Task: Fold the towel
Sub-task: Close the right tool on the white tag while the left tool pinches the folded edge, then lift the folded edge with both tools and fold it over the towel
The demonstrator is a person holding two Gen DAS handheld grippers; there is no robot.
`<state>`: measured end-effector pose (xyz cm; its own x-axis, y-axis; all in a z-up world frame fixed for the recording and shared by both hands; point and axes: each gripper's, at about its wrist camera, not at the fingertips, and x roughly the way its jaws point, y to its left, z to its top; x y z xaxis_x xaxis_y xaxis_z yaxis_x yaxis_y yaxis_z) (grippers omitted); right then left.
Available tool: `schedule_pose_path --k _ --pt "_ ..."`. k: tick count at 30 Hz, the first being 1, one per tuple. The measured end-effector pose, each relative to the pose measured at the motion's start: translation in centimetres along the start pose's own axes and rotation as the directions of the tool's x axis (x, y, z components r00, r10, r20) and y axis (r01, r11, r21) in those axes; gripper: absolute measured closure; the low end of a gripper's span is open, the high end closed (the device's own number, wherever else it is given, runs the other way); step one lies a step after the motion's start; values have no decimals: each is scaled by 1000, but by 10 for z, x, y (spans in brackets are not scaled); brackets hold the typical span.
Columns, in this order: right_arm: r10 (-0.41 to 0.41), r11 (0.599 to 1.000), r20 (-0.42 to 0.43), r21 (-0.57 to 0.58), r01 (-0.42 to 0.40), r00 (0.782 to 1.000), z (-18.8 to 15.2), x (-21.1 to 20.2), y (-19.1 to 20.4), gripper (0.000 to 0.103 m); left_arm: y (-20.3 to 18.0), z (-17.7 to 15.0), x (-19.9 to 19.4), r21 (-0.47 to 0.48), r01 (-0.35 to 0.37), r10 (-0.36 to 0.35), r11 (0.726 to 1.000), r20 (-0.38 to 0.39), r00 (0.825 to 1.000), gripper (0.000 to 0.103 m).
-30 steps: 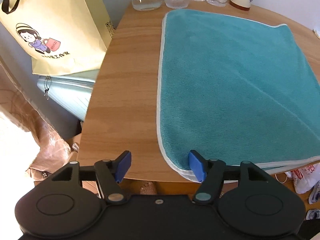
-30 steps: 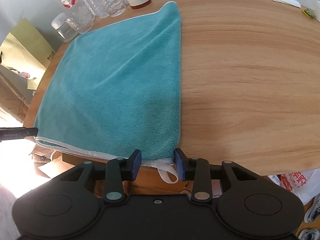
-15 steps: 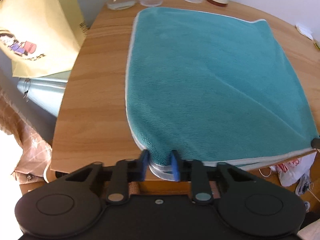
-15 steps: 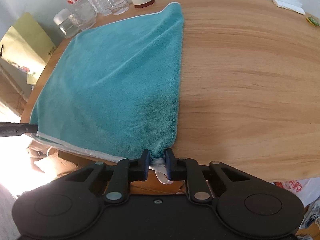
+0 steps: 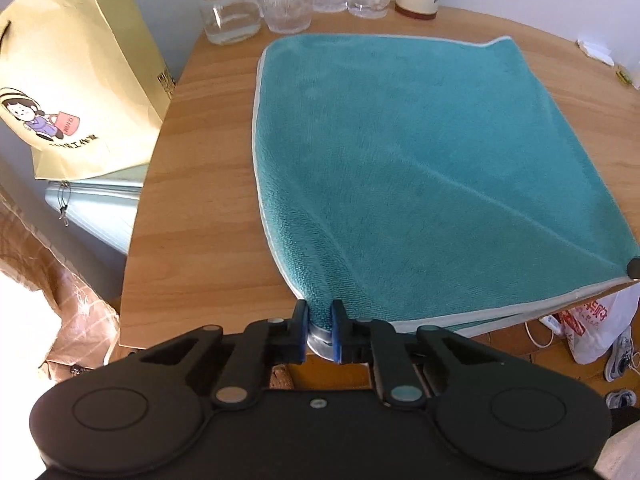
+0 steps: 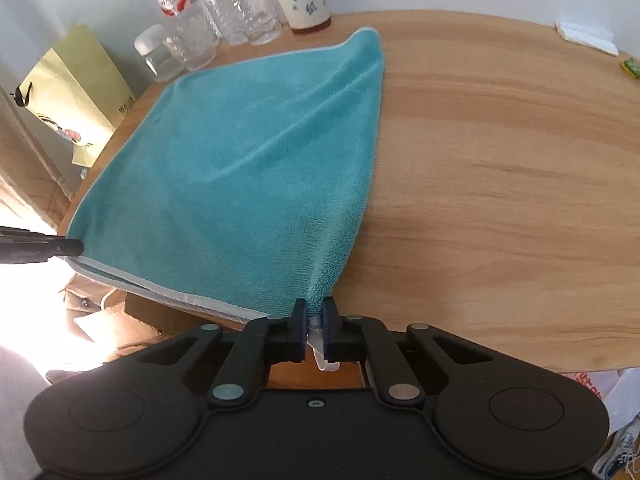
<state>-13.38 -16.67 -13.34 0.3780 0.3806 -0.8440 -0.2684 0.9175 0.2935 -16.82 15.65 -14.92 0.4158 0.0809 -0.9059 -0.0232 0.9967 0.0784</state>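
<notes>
At the near edge of the table (image 5: 192, 240), the left gripper (image 5: 319, 334) is clenched on the towel's (image 5: 420, 168) near left corner, which overhangs the edge slightly. From that grip the towel runs straight away from the claw, its white-trimmed left side reaching toward the jar (image 5: 230, 6) and bottles (image 6: 224, 4) at the far edge. Two layers show along the near hem, so it looks already folded once.

The right gripper (image 6: 316, 330) is clenched on the near right corner, a white loop (image 6: 324, 356) hanging below its fingers. Here too the towel (image 6: 248, 168) stretches away from the claw toward the far edge, its right side lying on bare wood.

Both corners are lifted a little, with creases fanning from each grip. The far hem lies directly ahead of both claws, so the next fold probably means carrying the two near corners forward together, level, to meet the far corners. Neither hand is nearer; each holds its own corner.
</notes>
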Motion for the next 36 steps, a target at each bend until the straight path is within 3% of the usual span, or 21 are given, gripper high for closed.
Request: schedule_pose_path --k 4,6,12,19,26,30,36 --pt "-31 999 41 -22 32 999 -1 -11 8 96 -3 2 -15 0 -2 2 1000 39 999 93" --pt "-50 997 59 -50 53 997 0 -15 15 96 -1 5 -29 -8 3 -3 1000 99 995 93" --pt "-115 986 79 -114 124 990 14 -9 27 96 12 25 -27 4 42 -42 999 99 994 93" --pt "-66 998 101 5 66 993 35 -16 16 96 23 44 -19 57 86 -90 995 65 994 93" --pt "-35 996 102 88 26 994 68 -33 24 96 48 70 -37 60 141 -144 988 42 989 93" --pt "-72 991 112 123 58 991 87 -34 34 96 63 92 -46 50 170 -173 984 55 983 92" --pt "-153 980 131 150 133 980 117 -18 44 96 65 124 -36 34 150 -152 988 60 987 93"
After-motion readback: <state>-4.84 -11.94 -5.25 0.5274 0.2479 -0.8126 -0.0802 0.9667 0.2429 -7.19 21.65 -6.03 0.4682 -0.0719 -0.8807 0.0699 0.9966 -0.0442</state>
